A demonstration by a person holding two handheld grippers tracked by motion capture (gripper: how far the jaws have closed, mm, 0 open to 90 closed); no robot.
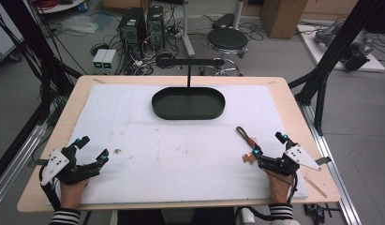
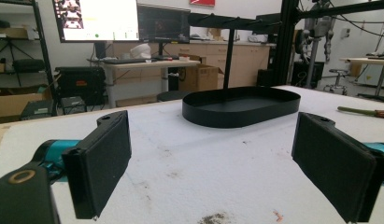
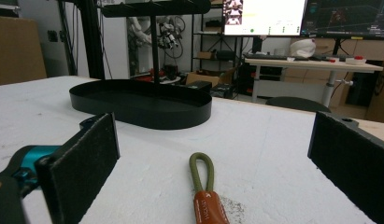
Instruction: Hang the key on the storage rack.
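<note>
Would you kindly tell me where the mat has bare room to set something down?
The broad stretch of white mat between the black tray and the near edge is free. It is crowded only at the near right, where the strap lies by the right hand-held gripper.

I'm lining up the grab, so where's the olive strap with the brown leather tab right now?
The strap lies flat on the white mat, right side of the high view, just ahead of the open right gripper.

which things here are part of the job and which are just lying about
Job: the strap with its olive loop and brown leather tab, lying between the open right gripper jaws; the black tray stand.
Lying about: stool, computer towers, cardboard box.
</note>
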